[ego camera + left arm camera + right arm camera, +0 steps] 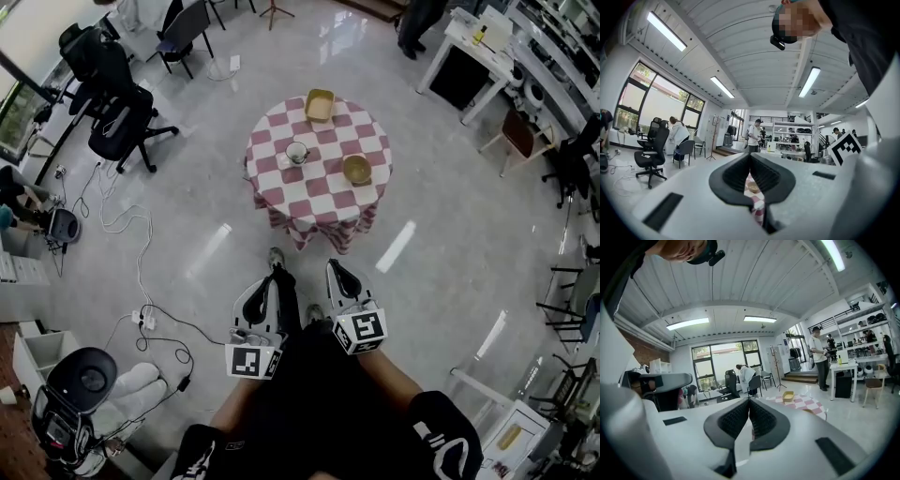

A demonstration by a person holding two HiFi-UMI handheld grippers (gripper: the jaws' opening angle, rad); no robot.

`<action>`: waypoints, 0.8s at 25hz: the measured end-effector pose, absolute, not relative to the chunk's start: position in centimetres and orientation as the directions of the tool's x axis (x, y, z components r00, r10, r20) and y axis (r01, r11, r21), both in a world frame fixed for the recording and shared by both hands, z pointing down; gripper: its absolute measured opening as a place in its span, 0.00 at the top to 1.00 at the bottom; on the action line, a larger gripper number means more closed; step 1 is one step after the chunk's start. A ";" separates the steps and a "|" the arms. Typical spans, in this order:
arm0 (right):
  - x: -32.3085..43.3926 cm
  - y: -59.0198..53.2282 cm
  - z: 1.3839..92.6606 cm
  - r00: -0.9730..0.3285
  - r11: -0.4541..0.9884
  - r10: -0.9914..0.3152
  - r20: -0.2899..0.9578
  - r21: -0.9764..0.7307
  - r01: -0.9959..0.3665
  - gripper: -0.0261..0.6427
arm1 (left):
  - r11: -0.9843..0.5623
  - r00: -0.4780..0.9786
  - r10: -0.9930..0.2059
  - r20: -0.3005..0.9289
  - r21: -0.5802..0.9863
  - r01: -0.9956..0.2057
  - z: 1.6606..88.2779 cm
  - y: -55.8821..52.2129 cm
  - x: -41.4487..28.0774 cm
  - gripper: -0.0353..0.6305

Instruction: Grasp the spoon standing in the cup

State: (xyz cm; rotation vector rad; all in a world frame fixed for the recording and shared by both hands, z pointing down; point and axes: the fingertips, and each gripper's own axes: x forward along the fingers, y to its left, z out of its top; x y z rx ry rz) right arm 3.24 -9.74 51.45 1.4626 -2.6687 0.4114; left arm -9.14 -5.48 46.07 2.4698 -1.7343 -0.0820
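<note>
A round table (281, 192) under a red and white checked cloth stands ahead of me on the glossy floor. On it a white cup (296, 152) holds the spoon, which is too small to make out clearly. My left gripper (273, 279) and right gripper (337, 268) hang low over the floor, well short of the table, both shut and empty. In the left gripper view the left gripper (750, 157) has its jaws meeting at the tips, with the checked cloth (757, 206) showing through the gap below. In the right gripper view the right gripper (749, 402) is shut too, with the table (806, 404) far off.
A yellow square dish (319, 104) and a round bowl (356, 169) share the table. Black office chairs (122, 112) stand at the left, cables and a power strip (145, 319) lie on the floor, and a white desk (469, 47) and a standing person (412, 23) are at the upper right.
</note>
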 end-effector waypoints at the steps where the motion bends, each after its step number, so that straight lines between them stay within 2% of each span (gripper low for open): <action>1: 3.0 -11.1 51.6 -0.539 0.506 -0.821 0.190 -0.199 -0.839 0.92 | -0.340 0.346 -0.938 0.025 0.133 -0.931 46.3 -7.0 -9.4 0.93; 13: -1.3 -30.0 55.3 -0.442 0.390 -0.850 0.287 -0.223 -0.894 0.92 | -0.493 0.499 -0.866 0.020 0.126 -0.861 47.1 -27.0 -12.6 0.93; 20: -3.3 -39.5 62.3 -0.390 0.288 -0.816 0.426 -0.286 -0.914 0.92 | -0.537 0.550 -0.825 0.129 0.122 -0.834 49.6 -34.8 -15.2 0.93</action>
